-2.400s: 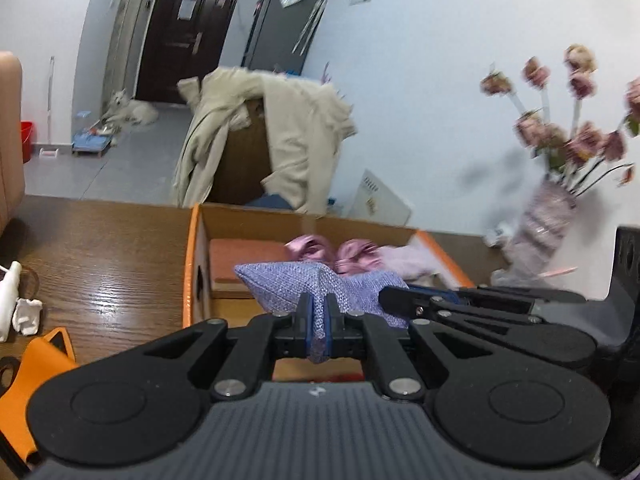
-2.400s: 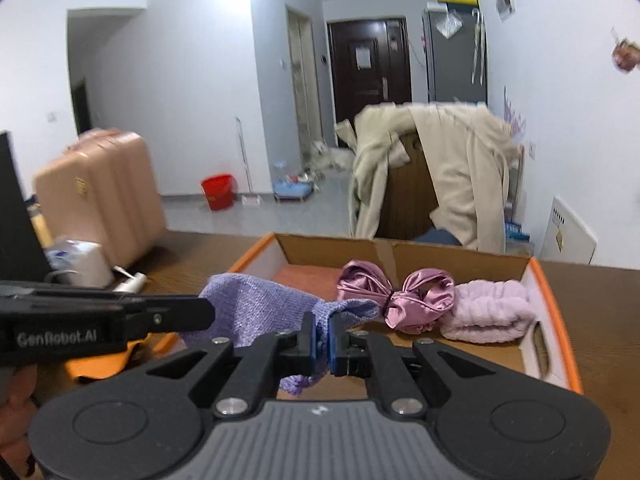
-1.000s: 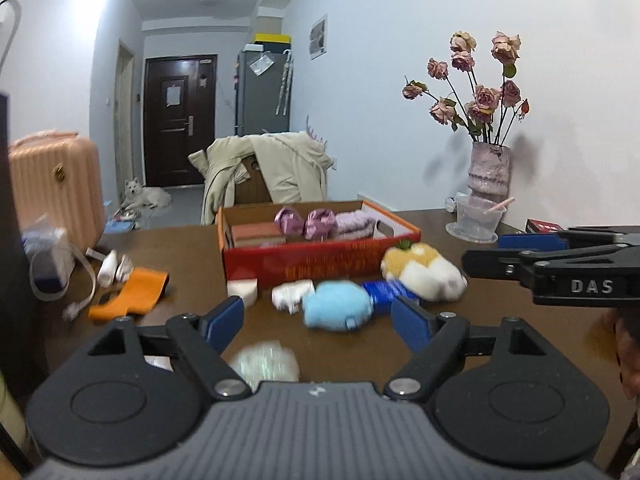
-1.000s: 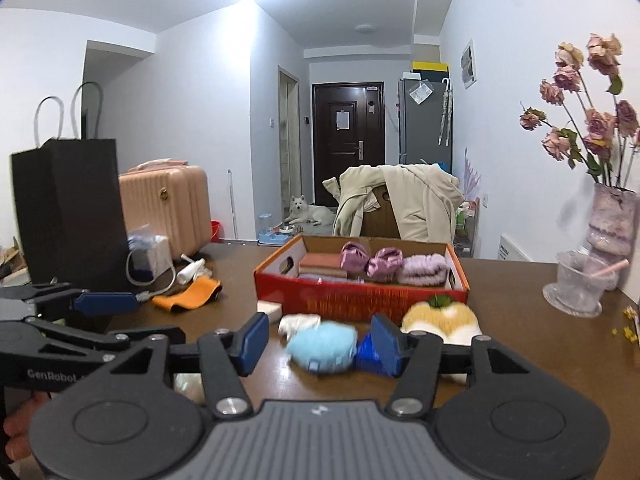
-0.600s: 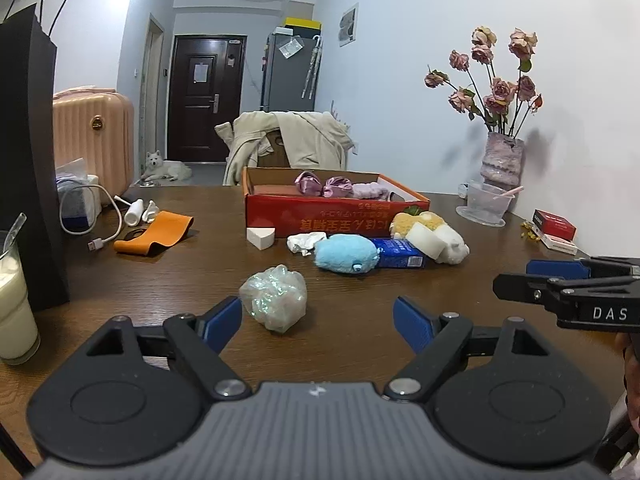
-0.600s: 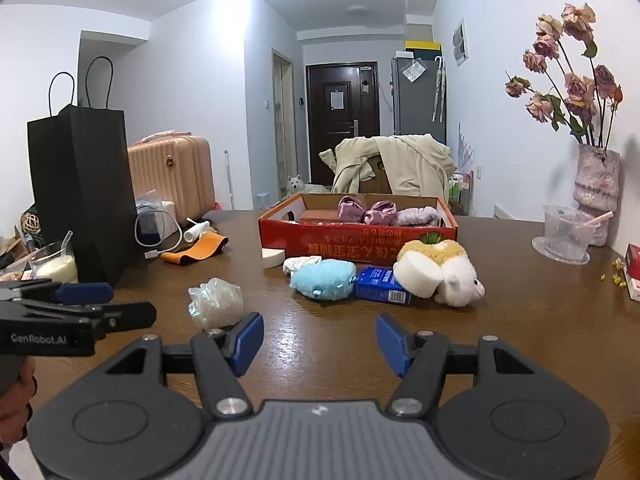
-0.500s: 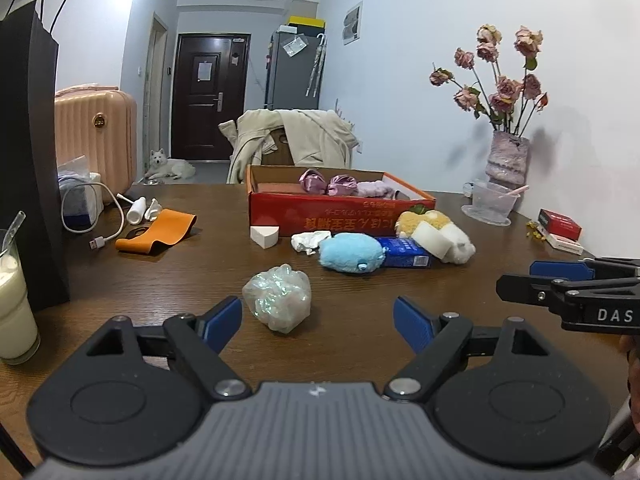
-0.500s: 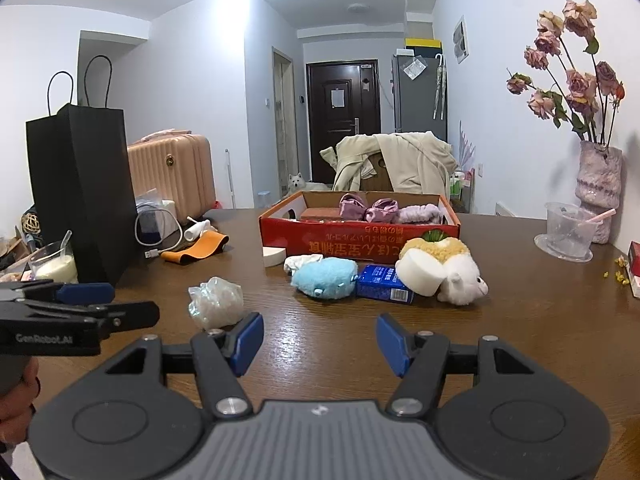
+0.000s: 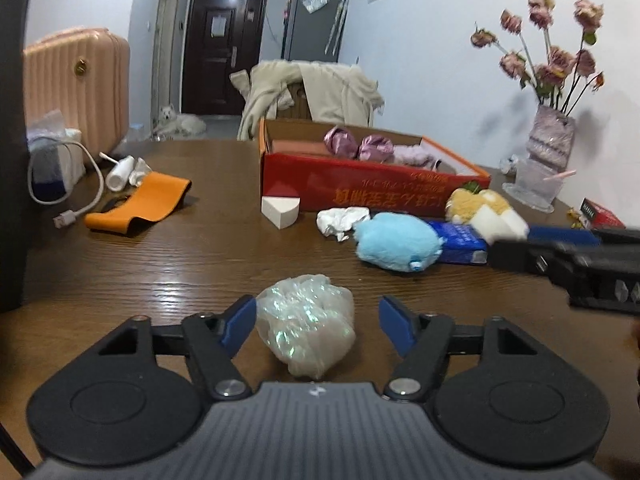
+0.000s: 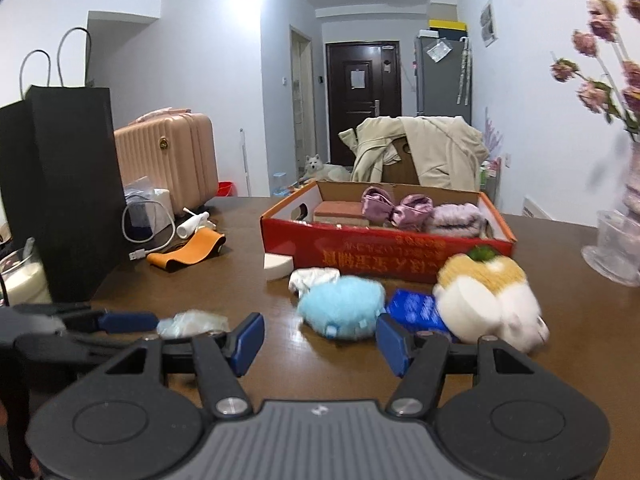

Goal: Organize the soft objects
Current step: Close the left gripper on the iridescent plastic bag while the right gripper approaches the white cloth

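My left gripper (image 9: 318, 320) is open, its jaws on either side of a crumpled clear iridescent plastic bag (image 9: 306, 324) on the wooden table. My right gripper (image 10: 320, 340) is open and empty, just short of a light blue plush toy (image 10: 340, 312). The bag (image 10: 192, 322) shows at left in the right wrist view, by the left gripper. The red cardboard box (image 9: 372, 188) holds pink satin scrunchies (image 9: 356, 146) and a lilac fluffy band (image 10: 456, 216). A white and yellow plush (image 10: 488, 300) lies right of the blue plush (image 9: 396, 242).
In front of the box lie a white sponge wedge (image 9: 280, 206), a white crumpled cloth (image 9: 340, 220) and a blue packet (image 9: 460, 240). An orange strap (image 9: 140, 202), a charger cable (image 9: 76, 204) and a black paper bag (image 10: 64, 184) are left. A flower vase (image 9: 550, 140) stands right.
Both grippers have moved forward and down toward the table. The plastic bag now lies between the left jaws, and the blue plush is close in front of the right jaws.
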Action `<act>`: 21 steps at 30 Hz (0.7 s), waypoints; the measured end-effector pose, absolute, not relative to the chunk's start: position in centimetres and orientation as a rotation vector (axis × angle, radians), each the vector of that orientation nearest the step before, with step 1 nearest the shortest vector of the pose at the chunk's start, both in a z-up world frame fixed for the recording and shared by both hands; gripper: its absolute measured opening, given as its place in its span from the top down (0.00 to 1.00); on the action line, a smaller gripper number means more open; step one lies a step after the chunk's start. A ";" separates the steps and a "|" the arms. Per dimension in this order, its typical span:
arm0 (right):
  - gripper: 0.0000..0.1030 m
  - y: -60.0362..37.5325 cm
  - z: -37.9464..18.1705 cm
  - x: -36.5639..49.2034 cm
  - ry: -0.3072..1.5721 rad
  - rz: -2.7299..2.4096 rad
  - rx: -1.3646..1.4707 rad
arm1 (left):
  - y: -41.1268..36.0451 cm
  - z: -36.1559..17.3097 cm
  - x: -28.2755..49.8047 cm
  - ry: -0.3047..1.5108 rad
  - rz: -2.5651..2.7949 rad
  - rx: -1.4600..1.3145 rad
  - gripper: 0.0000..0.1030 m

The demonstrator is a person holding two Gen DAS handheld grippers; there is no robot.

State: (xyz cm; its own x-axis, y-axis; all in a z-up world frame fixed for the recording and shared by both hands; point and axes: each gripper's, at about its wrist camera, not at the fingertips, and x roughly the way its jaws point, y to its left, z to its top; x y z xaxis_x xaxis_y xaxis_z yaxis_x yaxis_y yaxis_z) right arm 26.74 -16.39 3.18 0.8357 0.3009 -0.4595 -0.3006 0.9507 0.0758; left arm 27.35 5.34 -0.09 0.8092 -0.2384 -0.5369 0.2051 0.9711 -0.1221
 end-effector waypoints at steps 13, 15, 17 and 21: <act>0.42 -11.4 0.4 41.0 0.589 0.384 -0.051 | 7.1 0.3 32.9 0.607 -0.262 -0.099 0.64; 0.42 -10.7 -0.4 42.6 0.606 0.372 -0.061 | 7.6 0.6 33.4 0.595 -0.253 -0.112 0.64; 0.42 -10.2 -1.0 43.7 0.621 0.364 -0.067 | 8.0 0.8 33.6 0.589 -0.246 -0.123 0.64; 0.42 -9.5 -1.4 44.2 0.623 0.396 -0.050 | 8.4 0.5 34.1 0.595 -0.222 -0.133 0.64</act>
State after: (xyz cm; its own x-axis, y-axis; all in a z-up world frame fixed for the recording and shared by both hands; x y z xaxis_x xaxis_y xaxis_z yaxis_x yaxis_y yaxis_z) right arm 44.25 -9.54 -1.41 0.7399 0.3459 -0.5770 -0.3759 0.9239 0.0719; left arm 34.07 8.43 0.54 0.8056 -0.2446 -0.5396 0.1685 0.9678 -0.1872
